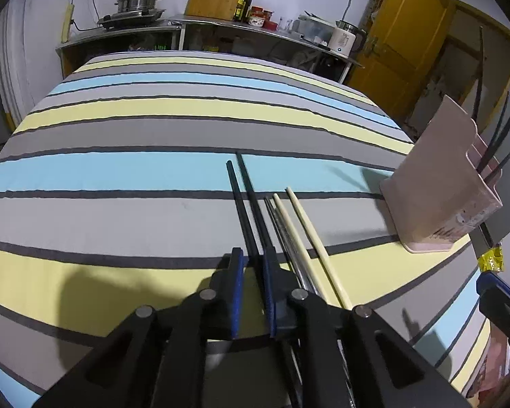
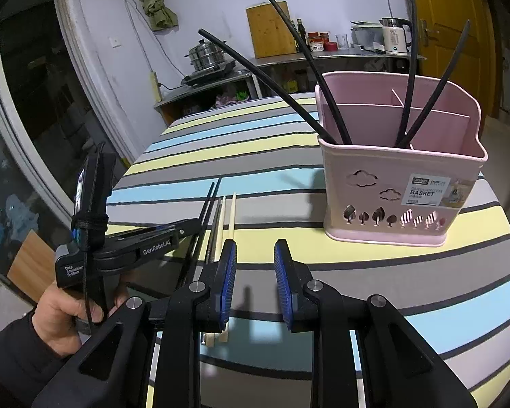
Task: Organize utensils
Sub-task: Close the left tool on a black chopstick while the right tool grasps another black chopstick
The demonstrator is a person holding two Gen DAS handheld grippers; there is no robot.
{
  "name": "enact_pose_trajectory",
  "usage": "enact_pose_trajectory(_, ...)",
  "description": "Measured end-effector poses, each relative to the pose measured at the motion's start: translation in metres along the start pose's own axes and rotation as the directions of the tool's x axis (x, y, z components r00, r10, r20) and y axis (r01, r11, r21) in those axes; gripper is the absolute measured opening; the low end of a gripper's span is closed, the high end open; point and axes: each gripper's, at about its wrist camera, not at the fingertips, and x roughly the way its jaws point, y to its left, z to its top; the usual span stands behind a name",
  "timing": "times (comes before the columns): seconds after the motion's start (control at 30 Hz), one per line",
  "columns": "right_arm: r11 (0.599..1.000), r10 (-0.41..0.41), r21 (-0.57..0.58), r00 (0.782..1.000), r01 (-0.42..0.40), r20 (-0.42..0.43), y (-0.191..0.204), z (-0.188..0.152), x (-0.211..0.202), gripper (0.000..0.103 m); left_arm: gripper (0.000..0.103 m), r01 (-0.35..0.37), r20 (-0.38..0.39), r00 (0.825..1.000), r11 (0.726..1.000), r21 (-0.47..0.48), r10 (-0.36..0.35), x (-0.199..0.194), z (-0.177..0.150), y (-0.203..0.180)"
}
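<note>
Two black chopsticks [image 1: 246,200] lie on the striped cloth [image 1: 153,170] of the bench, long axes running away from the left gripper [image 1: 253,272], far tips nearly touching. Their near ends sit between its narrow jaws, though whether the pads press on them cannot be told. Just beside them lie metal chopsticks [image 1: 282,231] and cream chopsticks [image 1: 306,234], roughly parallel. The right gripper [image 2: 255,261] hovers with jaws wide, empty. The pink basket [image 2: 401,204] holds four black sticks, leaning. Behind: a steel counter [image 1: 221,25], yellow door [image 1: 401,34].

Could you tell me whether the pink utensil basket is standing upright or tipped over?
Upright: the pink basket sits flat on the striped cloth, open top upward, black chopsticks leaning out.
</note>
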Motion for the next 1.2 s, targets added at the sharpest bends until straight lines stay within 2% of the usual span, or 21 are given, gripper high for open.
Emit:
enact_pose_trajectory(0.2, 1.000, 0.004, 0.003, 1.000, -0.004, -0.006, 0.002, 0.000, 0.003, 0.024, 0.013, -0.045, 0.010, 0.999, 0.997, 0.056, 0.045, 0.001, 0.000, -0.005)
enact_pose_trajectory(0.33, 1.000, 0.012, -0.006, 1.000, -0.012, -0.008, 0.009, 0.001, 0.005, 0.024, 0.008, -0.031, -0.006, 1.000, 0.999, 0.036, 0.031, -0.003, 0.001, 0.008)
enact_pose_trajectory(0.53, 0.999, 0.043, -0.025, 0.999, -0.044, -0.030, 0.022, 0.003, 0.021, 0.024, 0.007, -0.086, 0.009, 0.996, 0.996, 0.002, 0.086, -0.021, -0.006, 0.044)
enact_pose_trajectory(0.7, 0.995, 0.085, -0.047, 0.994, -0.088, -0.067, 0.043, 0.012, 0.054, 0.024, 0.007, -0.135, 0.019, 0.991, 0.990, -0.039, 0.136, -0.031, -0.008, 0.075)
enact_pose_trajectory(0.83, 0.992, 0.094, -0.070, 0.990, -0.102, -0.108, 0.056, 0.019, 0.086, 0.024, 0.007, -0.120, 0.013, 0.993, 0.990, -0.075, 0.121, -0.035, -0.006, 0.093)
enact_pose_trajectory(1.03, 0.992, 0.075, -0.085, 0.982, -0.091, -0.175, 0.062, 0.026, 0.132, 0.021, 0.007, -0.090, 0.011, 0.996, 0.992, -0.089, 0.091, -0.034, -0.002, 0.099)
enact_pose_trajectory(1.2, 0.994, 0.066, -0.074, 0.976, -0.083, -0.207, 0.058, 0.027, 0.148, 0.019, 0.007, -0.064, 0.013, 0.998, 0.993, -0.095, 0.065, -0.032, 0.000, 0.104)
